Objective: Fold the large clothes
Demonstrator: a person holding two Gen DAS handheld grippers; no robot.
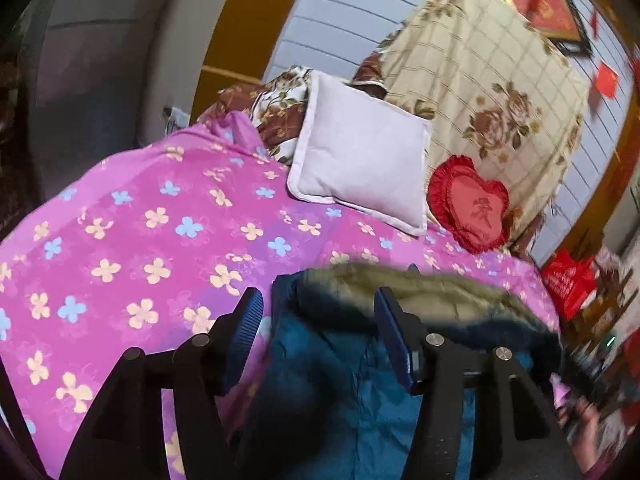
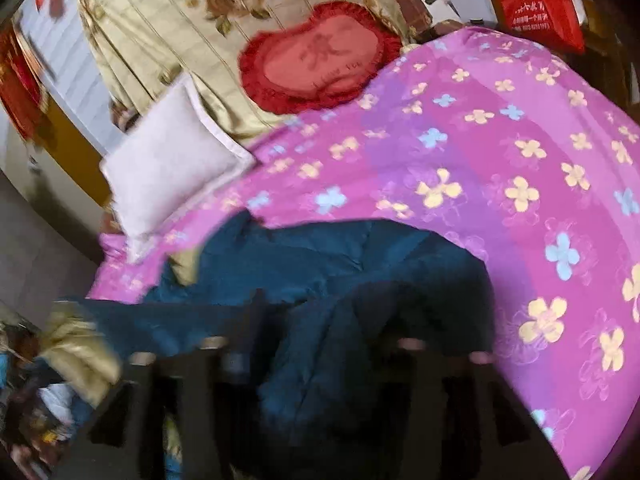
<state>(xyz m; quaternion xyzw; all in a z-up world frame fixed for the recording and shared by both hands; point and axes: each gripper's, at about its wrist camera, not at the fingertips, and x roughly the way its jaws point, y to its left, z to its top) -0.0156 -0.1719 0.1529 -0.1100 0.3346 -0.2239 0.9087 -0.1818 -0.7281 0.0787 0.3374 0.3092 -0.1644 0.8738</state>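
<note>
Left hand-held gripper [image 1: 318,314] stands apart over the blue coat [image 1: 352,380] on the bed [image 1: 132,240]; right hand-held gripper [image 2: 320,320] too blurred to tell. Between folds, probably; next: regrip an edge.

A bed carries everything, spread with a pink bedspread [image 1: 132,240] printed with yellow and blue flowers. In the left wrist view, a blue coat [image 1: 340,380] with a fur-trimmed hood lies on it at 6 o'clock. A pale lilac pillow [image 1: 360,160] rests at 12 o'clock, a red heart-shaped cushion [image 1: 472,204] just beside it at 2 o'clock. A cream rose-patterned quilt [image 1: 480,92] is heaped behind them.
</note>
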